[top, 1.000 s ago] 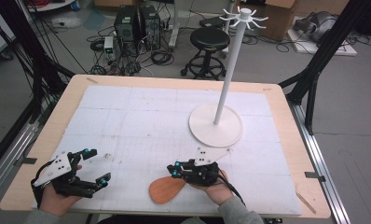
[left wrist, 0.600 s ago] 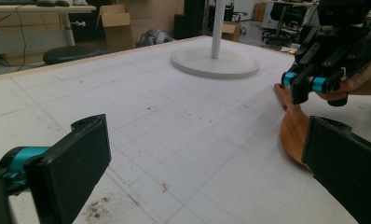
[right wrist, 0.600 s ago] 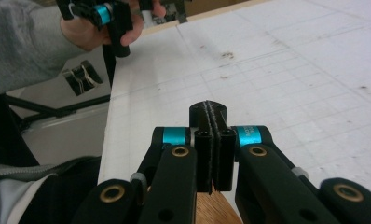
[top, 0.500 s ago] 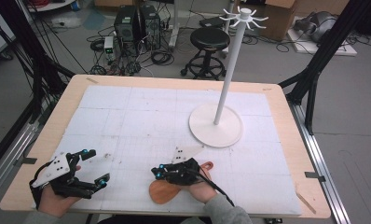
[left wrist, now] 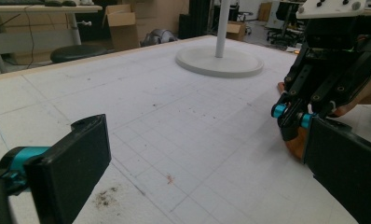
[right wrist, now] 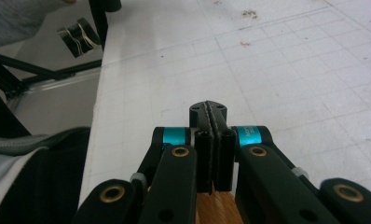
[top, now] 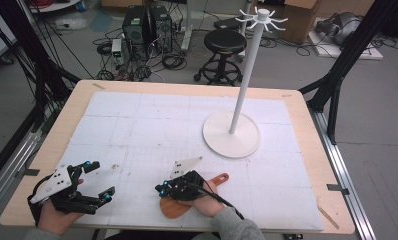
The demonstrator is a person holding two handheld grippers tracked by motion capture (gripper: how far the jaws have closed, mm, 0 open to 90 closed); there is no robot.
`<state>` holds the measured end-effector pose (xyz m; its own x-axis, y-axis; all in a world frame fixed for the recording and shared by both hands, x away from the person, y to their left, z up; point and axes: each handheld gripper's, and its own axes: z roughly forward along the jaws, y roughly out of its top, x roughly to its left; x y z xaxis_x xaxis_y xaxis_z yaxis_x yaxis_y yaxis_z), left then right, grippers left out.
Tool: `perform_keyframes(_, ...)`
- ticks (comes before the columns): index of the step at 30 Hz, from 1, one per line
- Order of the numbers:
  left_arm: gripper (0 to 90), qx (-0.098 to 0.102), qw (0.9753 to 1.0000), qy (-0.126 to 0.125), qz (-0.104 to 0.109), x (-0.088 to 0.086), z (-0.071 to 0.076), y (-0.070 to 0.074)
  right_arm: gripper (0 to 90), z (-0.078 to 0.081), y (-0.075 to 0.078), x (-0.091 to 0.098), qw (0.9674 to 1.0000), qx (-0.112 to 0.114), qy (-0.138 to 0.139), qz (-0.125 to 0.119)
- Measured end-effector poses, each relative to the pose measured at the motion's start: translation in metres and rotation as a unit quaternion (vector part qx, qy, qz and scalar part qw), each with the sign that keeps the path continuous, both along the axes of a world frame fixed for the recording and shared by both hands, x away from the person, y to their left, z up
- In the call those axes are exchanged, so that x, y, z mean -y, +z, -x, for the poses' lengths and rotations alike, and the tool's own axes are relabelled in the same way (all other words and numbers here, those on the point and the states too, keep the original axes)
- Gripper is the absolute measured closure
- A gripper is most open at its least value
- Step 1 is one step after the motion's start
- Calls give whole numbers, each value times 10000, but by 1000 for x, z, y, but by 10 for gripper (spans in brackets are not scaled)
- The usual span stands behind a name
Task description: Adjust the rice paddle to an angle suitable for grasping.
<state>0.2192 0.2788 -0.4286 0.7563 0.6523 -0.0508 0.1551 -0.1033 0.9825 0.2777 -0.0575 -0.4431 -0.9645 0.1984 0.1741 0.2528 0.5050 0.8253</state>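
Observation:
A wooden spatula [top: 173,207] lies flat near the table's front edge, its handle [top: 221,177] pointing right and away. My right gripper [top: 160,190] hovers over it, pointing left, jaws shut tight with nothing between them. In the right gripper view the closed fingertips [right wrist: 208,109] meet over the white mat, with wood [right wrist: 216,207] below them. My left gripper [top: 101,179] rests at the front left, open and empty. In the left gripper view its jaws [left wrist: 207,158] stand wide apart, and the right gripper [left wrist: 291,116] shows above the spatula [left wrist: 295,142].
A white hook stand, its round base [top: 231,135] and tall pole [top: 244,75], occupies the right rear of the gridded white mat [top: 152,130]. The mat's front edge [right wrist: 97,116] runs close to the right gripper. A stool [top: 226,42] and cables lie beyond the table.
The right gripper has slid left across the spatula and now points left, still shut. The spatula and the left gripper have stayed in place.

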Motion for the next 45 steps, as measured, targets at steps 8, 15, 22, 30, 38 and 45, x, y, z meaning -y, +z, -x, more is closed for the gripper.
perform_keyframes(8,18,-2,10000,26,-13,-2,2,0,893,-2,-4,-6,9995,-98,-13,310)
perform_keyframes(15,18,-11,9999,113,-10,-6,6,0,893,-4,-7,-12,9983,-112,20,563)
perform_keyframes(22,18,-20,9999,128,-21,-7,8,-1,894,-2,-6,-14,9974,-77,36,717)
perform_keyframes(30,18,-44,9999,115,-31,-7,7,-1,895,1,-3,-11,9960,39,58,896)
perform_keyframes(38,18,-54,9999,98,-38,-6,6,-1,895,5,-1,0,9951,-18,68,983)
perform_keyframes(45,18,-62,9999,65,-48,-4,4,-1,895,11,-1,13,9951,-65,52,989)
